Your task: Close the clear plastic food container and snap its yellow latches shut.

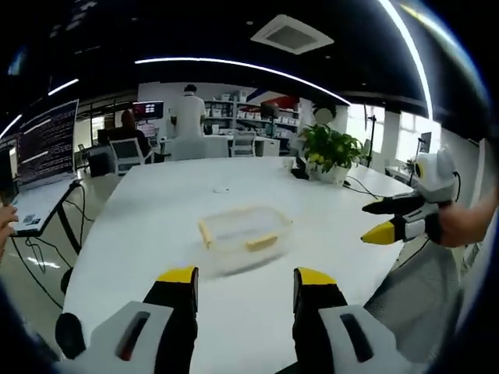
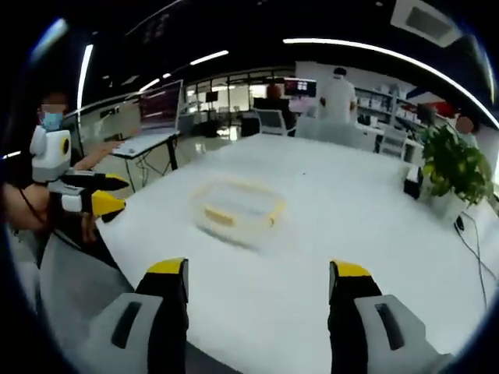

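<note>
A clear plastic food container (image 1: 243,236) with yellow latches lies flat on the white table (image 1: 195,195); in the right gripper view the container (image 2: 236,206) sits mid-table, blurred. My left gripper (image 1: 245,279) is open, short of the container, nothing between its yellow-tipped fingers. My right gripper (image 2: 261,273) is open too, well back from the container. The right gripper (image 1: 390,220) enters the left gripper view from the right, off the table's edge. The left gripper (image 2: 97,195) shows at the left of the right gripper view, held by a person.
A potted plant (image 1: 331,149) and a small dark object stand at the table's far right. A laptop (image 1: 47,148) sits on a side desk at left. Office chairs and people are beyond the table's far end.
</note>
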### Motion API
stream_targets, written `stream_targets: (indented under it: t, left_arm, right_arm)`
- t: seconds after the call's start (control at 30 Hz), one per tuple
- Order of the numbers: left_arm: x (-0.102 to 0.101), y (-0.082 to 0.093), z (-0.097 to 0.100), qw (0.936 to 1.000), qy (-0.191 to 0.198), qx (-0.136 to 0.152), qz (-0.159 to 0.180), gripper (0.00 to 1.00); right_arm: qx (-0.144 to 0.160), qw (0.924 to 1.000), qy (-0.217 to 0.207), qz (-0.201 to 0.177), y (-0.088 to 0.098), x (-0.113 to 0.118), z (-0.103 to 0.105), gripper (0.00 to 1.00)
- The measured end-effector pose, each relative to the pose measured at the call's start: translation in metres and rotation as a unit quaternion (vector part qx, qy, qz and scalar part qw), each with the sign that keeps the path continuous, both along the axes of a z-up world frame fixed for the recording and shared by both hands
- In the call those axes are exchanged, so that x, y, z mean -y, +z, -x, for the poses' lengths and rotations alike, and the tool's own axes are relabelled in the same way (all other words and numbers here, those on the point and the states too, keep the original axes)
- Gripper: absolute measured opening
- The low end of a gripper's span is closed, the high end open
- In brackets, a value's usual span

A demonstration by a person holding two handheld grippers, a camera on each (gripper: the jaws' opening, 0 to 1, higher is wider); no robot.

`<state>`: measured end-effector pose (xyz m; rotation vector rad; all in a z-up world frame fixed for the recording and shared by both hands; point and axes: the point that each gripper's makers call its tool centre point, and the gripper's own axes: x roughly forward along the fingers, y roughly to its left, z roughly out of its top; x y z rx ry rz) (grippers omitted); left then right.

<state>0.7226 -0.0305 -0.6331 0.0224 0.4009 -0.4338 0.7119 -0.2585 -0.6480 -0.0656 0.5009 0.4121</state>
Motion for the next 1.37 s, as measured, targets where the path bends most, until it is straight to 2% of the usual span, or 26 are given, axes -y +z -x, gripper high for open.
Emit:
stream_targets:
  t: [0.1,0.23,0.3,0.37,0.43,0.53,0.63,0.8,0.87,1.13,1.37]
  left_arm:
    - [0.0,-0.002,0.007,0.9999,0.006,-0.008,0.01,0.43]
    - [0.0,-0.002,0.016,0.9999,0.016,-0.002,0.005,0.43]
    - [-0.002,-0.005,0.019,0.9996,0.026,-0.004,0.005,0.42]
    - [-0.003,-0.008,0.021,0.9994,0.034,-0.01,0.007,0.4]
    - [-0.004,-0.005,0.019,0.9993,0.037,0.0,0.0,0.38]
    - [-0.006,-0.009,0.018,0.9987,0.049,-0.011,0.005,0.38]
    - [-0.007,-0.009,0.02,0.9984,0.054,0.007,-0.015,0.38]
    - [0.003,-0.006,0.026,0.9969,0.023,0.041,-0.063,0.36]
    - [0.004,-0.007,0.028,0.9965,0.023,0.046,-0.066,0.34]
    - [-0.003,-0.002,0.027,0.9964,0.041,0.054,-0.05,0.34]
    - [0.002,-0.005,0.028,0.996,0.023,0.054,-0.067,0.34]
  right_arm:
    - [0.002,1.0,-0.001,0.003,0.001,0.003,0.011,0.7]
    - [0.003,1.0,-0.002,0.003,-0.001,0.005,0.017,0.68]
    - [-0.01,0.9999,0.009,0.001,-0.008,0.001,0.021,0.67]
    - [-0.001,0.9999,0.014,0.004,-0.006,-0.002,0.02,0.66]
    - [0.008,0.9998,0.015,0.005,-0.005,-0.002,0.021,0.65]
    - [0.018,0.9997,0.015,0.008,-0.003,0.001,0.025,0.62]
    - [0.034,0.9993,0.016,0.005,0.002,-0.001,0.025,0.6]
    - [0.05,0.9978,0.036,0.023,0.004,-0.006,0.031,0.58]
    - [0.054,0.9972,0.042,0.028,0.004,-0.008,0.032,0.58]
    - [0.044,0.9981,0.038,0.018,0.003,-0.005,0.032,0.58]
    - [0.023,0.9988,0.041,0.011,-0.003,-0.006,0.034,0.55]
